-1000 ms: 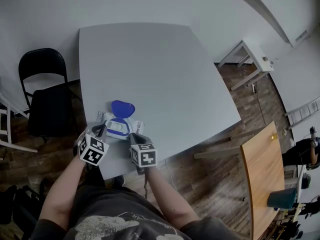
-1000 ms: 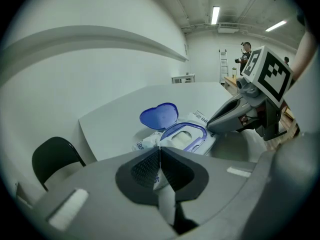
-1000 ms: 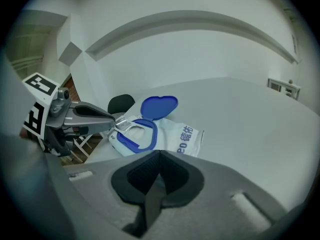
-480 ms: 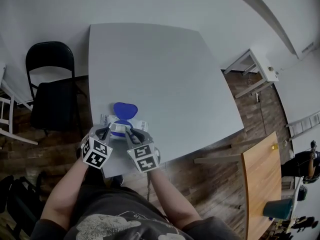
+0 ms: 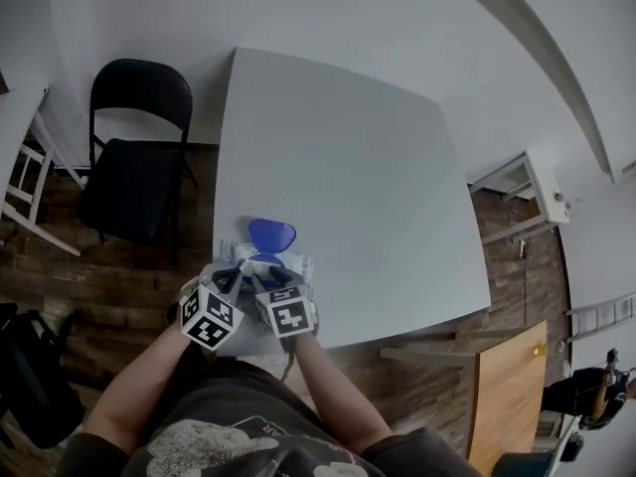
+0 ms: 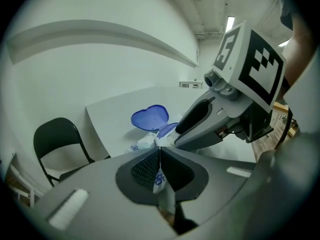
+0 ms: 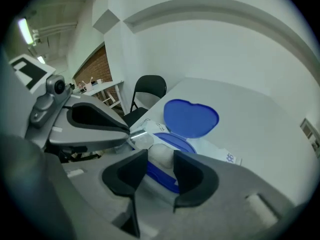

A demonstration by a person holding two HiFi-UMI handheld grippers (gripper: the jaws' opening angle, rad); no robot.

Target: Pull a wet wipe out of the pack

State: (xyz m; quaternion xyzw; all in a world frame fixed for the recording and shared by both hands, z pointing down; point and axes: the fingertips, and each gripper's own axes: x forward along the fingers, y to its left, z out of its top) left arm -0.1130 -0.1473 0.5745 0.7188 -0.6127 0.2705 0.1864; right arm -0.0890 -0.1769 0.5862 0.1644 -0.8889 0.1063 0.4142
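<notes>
Pack of wet wipes (image 5: 295, 263), blue lid (image 5: 271, 234) flipped open, lies near the front edge of the tabletop (image 5: 348, 167); left gripper (image 6: 159, 161) holds its jaws closed on the wrapper end, while right gripper (image 7: 161, 166), jaws just opened wide, straddles the protruding white wipe (image 7: 161, 153) without pressing it.

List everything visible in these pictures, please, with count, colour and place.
table: one, light grey, centre.
wet wipe pack: one, white, table's near edge.
lid: one, blue, open on the pack.
wipe: one, white, sticking out of the pack.
folding chair: one, black, left of table.
side table: one, white, right.
wooden table: one, brown, lower right.
bag: one, black, floor, lower left.
left gripper: one, grey, shut on the pack's edge.
right gripper: one, grey, jaws just opened, wipe between them.
</notes>
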